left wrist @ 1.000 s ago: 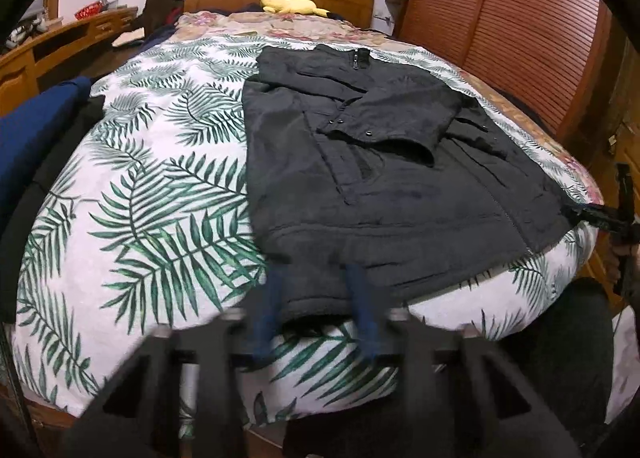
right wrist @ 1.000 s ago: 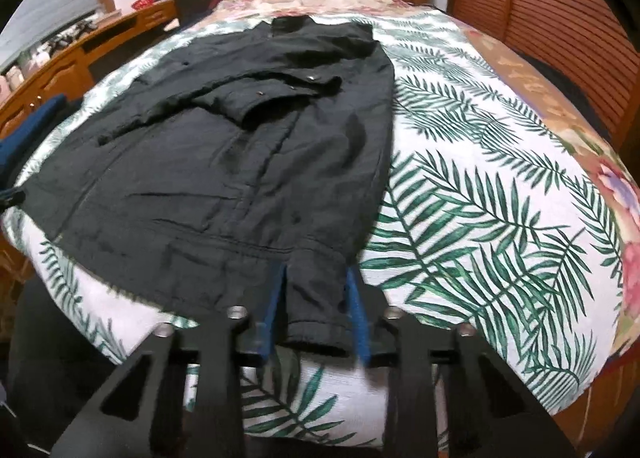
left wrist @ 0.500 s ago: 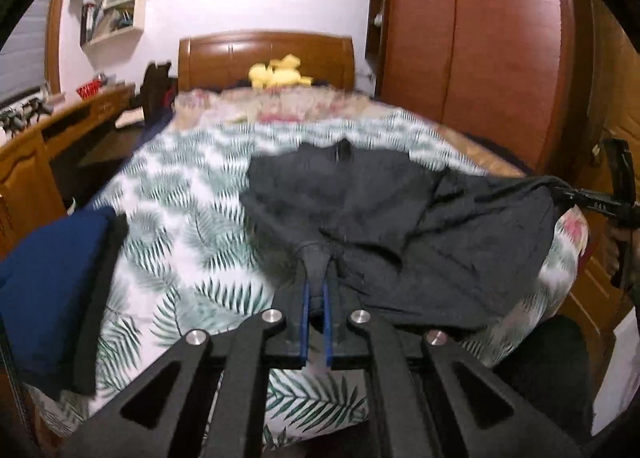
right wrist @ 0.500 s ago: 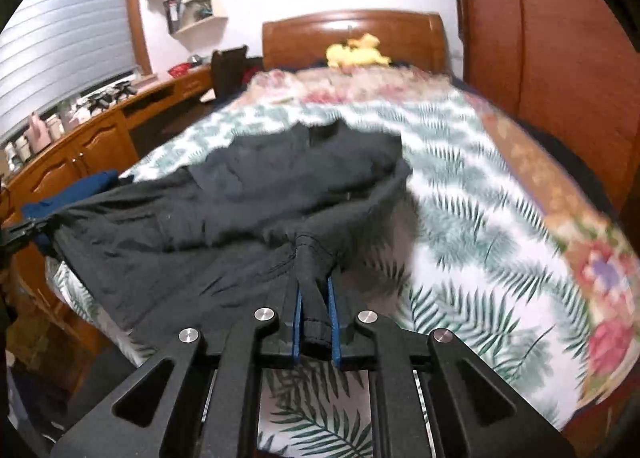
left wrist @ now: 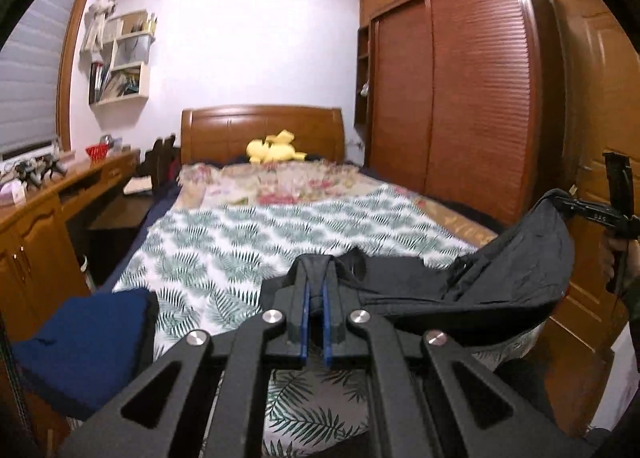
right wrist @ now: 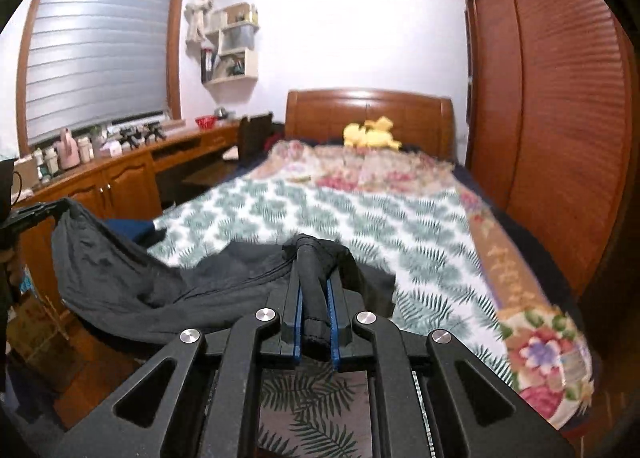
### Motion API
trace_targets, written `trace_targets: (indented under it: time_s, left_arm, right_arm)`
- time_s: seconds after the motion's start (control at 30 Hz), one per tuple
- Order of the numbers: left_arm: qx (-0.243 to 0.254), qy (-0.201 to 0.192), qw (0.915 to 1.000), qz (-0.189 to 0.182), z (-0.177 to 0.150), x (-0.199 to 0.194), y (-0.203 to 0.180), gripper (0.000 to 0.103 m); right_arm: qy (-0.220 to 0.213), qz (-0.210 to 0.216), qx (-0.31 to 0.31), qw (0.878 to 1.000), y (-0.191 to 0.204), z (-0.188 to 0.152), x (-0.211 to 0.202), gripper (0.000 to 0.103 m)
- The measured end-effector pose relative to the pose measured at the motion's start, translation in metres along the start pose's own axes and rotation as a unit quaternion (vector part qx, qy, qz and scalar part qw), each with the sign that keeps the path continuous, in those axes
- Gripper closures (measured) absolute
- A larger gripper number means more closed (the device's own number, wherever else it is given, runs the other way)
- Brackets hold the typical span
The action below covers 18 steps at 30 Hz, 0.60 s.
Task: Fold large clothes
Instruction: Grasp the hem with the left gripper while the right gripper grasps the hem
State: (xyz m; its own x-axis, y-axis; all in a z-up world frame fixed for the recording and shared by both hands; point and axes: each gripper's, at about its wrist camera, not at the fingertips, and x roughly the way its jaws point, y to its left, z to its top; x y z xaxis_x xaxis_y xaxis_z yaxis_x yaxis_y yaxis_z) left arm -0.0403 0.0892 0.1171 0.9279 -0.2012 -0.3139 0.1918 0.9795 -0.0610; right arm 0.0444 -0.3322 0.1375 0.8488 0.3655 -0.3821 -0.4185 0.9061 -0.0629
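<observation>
A wide bed with a white spread printed in green palm fronds fills the room, a floral cover lying toward its polished wooden headboard. A yellow plush toy rests against that headboard. Along one side runs a long wooden counter crowded with small bottles under a window with grey blinds; on the other side stands a tall reddish wardrobe with slatted doors. A folded dark blue cloth sits at the bed's near corner.

The large dark grey jacket hangs in a sagging sling above the foot of the bed, its far part draped down onto the spread. Its cloth is creased and bunched where it is pinched.

The left hand-held gripper has its blue-padded jaws clamped tight on one bunched edge of the jacket. The right hand-held gripper likewise pinches a thick roll of the jacket's edge between its pads, jaws nearly together.
</observation>
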Motion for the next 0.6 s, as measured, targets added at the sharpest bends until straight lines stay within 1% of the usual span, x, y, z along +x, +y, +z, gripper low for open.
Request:
trace_targets:
  time_s: [0.13,0.2,0.27,0.33,0.4,0.5,0.6]
  left_arm:
    - [0.011,-0.022,0.9997,-0.006,0.015,-0.026,-0.009,0.102]
    - [0.019,-0.026,0.9995,0.0,0.019,-0.026,-0.011,0.102]
    - [0.015,-0.023,0.9996,0.003,0.019,-0.019,-0.009,0.102]
    - [0.005,-0.006,0.9999,0.008,0.013,0.002,-0.002,0.102]
    - [-0.002,0.013,0.9998,0.012,0.003,0.026,0.006,0.102]
    - [-0.018,0.039,0.999,0.012,-0.014,0.064,0.015,0.102]
    - [-0.027,0.058,0.9978,0.015,-0.029,0.097,0.023,0.102]
  right_arm:
    - [-0.033,-0.001,-0.002,0.999,0.0,0.011,-0.033,0.096]
    - [-0.04,0.0,0.001,0.999,-0.003,0.013,-0.038,0.096]
    - [-0.037,-0.001,0.002,0.999,-0.004,0.011,-0.037,0.096]
    - [-0.021,-0.006,-0.003,1.0,-0.005,0.007,-0.03,0.096]
    - [0.001,-0.013,-0.011,1.0,-0.005,-0.002,-0.013,0.096]
    - [0.037,-0.017,-0.022,0.999,-0.006,-0.021,0.019,0.096]
    - [0.061,-0.022,-0.032,0.997,-0.01,-0.039,0.054,0.096]
